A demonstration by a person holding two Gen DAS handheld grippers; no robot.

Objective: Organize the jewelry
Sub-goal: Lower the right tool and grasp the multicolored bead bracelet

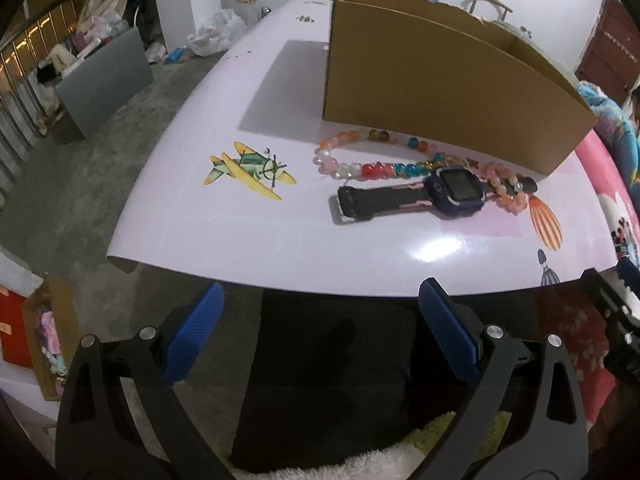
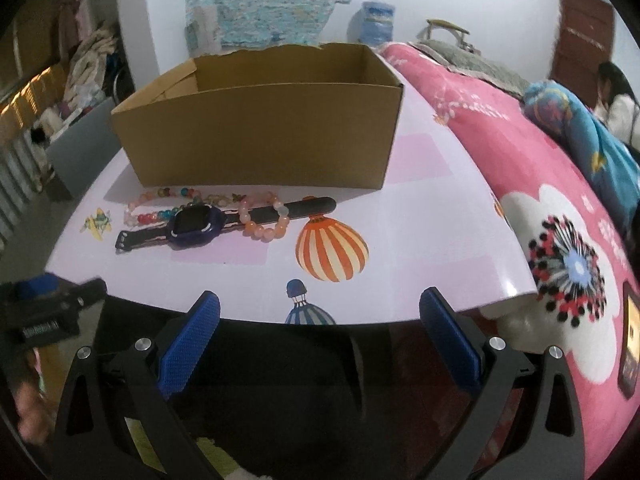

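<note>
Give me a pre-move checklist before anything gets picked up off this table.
1. Left gripper open, empty: ok.
2. Right gripper open, empty: ok.
3. Cardboard box open on top, visible part empty: ok.
4. Watch free to lift alone: not ok, its strap runs through the pink bead bracelet.
5. Multicoloured bead strand clear of the box: cannot tell, it lies right at the wall.
6. Both grippers short of the table edge: ok.

left gripper (image 1: 320, 328): jaws wide apart, empty | right gripper (image 2: 320, 332): jaws wide apart, empty
</note>
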